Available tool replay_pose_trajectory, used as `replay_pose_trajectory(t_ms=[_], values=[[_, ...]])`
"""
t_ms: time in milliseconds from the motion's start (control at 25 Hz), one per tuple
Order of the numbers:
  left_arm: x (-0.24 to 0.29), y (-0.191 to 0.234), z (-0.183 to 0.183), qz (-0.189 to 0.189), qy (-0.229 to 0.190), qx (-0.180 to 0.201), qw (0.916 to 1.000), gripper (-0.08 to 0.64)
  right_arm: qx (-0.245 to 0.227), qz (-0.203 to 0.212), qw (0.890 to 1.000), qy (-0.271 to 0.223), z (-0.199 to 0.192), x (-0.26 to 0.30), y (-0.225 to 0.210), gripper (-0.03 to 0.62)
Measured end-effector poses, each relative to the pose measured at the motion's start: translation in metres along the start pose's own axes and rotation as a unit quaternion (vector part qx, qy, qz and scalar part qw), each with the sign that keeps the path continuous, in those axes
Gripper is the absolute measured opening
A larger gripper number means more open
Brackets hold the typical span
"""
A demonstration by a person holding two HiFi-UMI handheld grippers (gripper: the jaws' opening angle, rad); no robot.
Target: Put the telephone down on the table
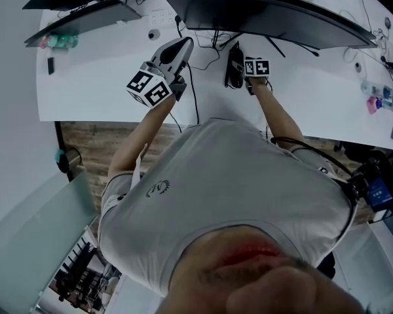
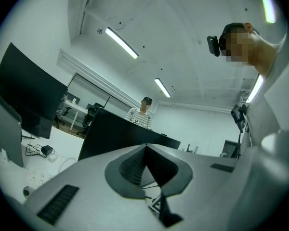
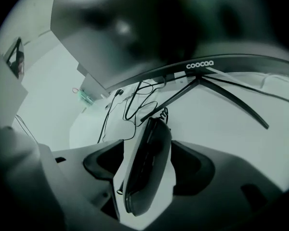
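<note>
Person: the white T-shirt (image 1: 236, 195) fills the lower head view, closest to the lens, and both forearms reach forward over the table edge.
Table: the white top (image 1: 92, 90) curves across the upper part of the head view.
Left monitor: a dark screen (image 1: 85, 18) stands at the table's far left, seen from above.
Left gripper: the left gripper (image 1: 182, 44) is held above the table, left of the middle, with its marker cube toward the person. In its own view the two jaws meet at their tips with nothing between them. That view tilts upward at ceiling lights and another person in a striped top (image 2: 143, 113) behind a dark screen.
Cable: a black cable (image 1: 193, 90) runs across the table between the two grippers.
Telephone: the black handset (image 1: 234, 65) sits over the table just in front of the curved monitor. It stands on edge between the right jaws. Whether it touches the tabletop cannot be told.
Cord: a coiled black cord (image 3: 164, 113) leaves the handset's far end.
Right gripper: the right gripper (image 3: 148, 166) has its jaws clamped on the handset, one pad against each side.
Curved monitor: the wide dark screen (image 1: 275, 15) stands just behind the handset, and its lower edge reads "coocaa" in the right gripper view.
</note>
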State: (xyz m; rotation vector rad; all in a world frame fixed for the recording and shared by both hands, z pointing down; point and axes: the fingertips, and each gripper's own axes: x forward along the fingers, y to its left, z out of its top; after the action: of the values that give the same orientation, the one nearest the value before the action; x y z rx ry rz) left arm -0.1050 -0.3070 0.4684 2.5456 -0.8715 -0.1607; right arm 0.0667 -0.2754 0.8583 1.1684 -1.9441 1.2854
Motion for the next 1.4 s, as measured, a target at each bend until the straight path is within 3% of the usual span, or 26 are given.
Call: replay_pose_trajectory(t_ms=[240,320,480,640,720,840,960,1160,1400], values=[[0.005,-0.006,0.001,-0.008,-0.001,0.008,0.9999,0.009,0.013,-0.018,0.999,0.032,-0.019,0.011,0.007,0.310],[0.002,-0.019,0.000,-0.012,-0.003,0.015,0.9998,0.009,0.048,-0.013,0.999,0.018,-0.028,0.010,0.000,0.310],[-0.004,-0.027,0.000,-0.011,-0.003,0.023,0.9997,0.009,0.137,0.054,0.989,-0.032,-0.033,0.010,-0.001,0.270],[-0.005,-0.024,-0.003,-0.006,0.005,0.020,0.9998,0.009,0.126,0.087,0.987,-0.047,-0.029,0.013,0.001,0.265],[-0.003,-0.025,-0.002,-0.010,0.005,0.022,0.9997,0.009,0.155,0.111,0.980,-0.058,-0.027,0.014,-0.001,0.264],[0.003,-0.027,-0.001,-0.013,0.001,0.020,0.9997,0.009,0.222,0.161,0.959,-0.076,-0.026,0.014,-0.004,0.264],[0.010,-0.031,-0.002,-0.019,0.006,0.018,0.9996,0.009,0.240,0.197,0.947,-0.083,-0.024,0.015,-0.005,0.264],[0.015,-0.038,-0.003,-0.027,0.019,0.027,0.9991,0.009,0.188,0.209,0.957,-0.071,-0.020,0.012,-0.007,0.265],[0.006,-0.046,-0.003,-0.030,0.017,0.033,0.9989,0.009,0.159,0.164,0.971,-0.077,-0.023,0.002,-0.017,0.265]])
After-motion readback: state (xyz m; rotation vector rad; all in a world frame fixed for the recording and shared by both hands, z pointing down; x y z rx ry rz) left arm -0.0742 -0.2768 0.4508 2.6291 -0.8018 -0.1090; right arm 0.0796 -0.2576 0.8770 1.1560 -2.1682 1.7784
